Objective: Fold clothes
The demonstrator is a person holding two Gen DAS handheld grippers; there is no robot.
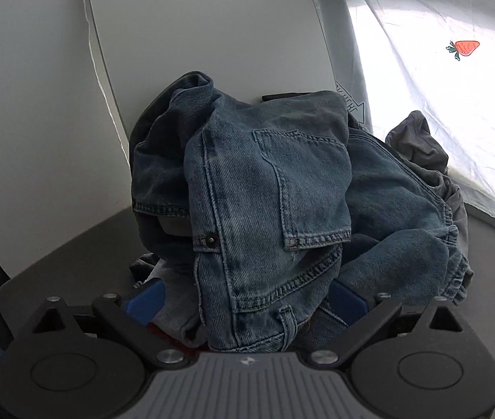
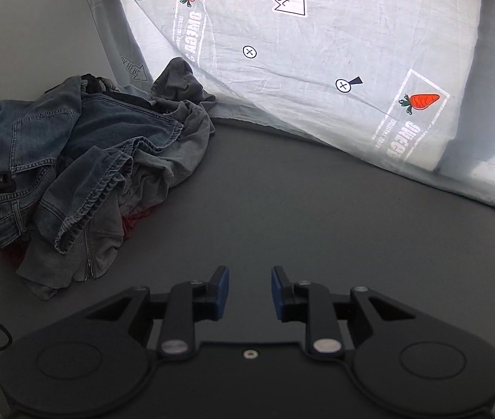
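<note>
Left wrist view looks straight into a heap of crumpled blue denim jeans, whose back pocket with pale stitching faces the camera and whose waistband hangs down to the bottom of the frame. The left gripper has its two blue-padded fingers set wide apart, one on each side of the hanging denim; the fabric covers the fingertips, so whether the pads touch the cloth cannot be told, but the jaws are clearly spread and not pinched together. A grey garment pokes out behind the jeans on the right, and a bit of red cloth shows under the pile near the left finger. The pile sits on a dark grey tabletop, close to a plain white wall panel and a pale sheet printed with orange carrots. Right wrist view shows the same pile from the side: the jeans lie on top of a grey zip-up hooded sweatshirt, with the red cloth peeking out beneath, all at the left end of the tabletop and touching the wall. The right gripper hovers above bare tabletop, well apart from the clothes, its blue-padded fingers parted with nothing between them. The carrot-printed sheet, marked with arrows and small crossed circles, rises behind the table.
</note>
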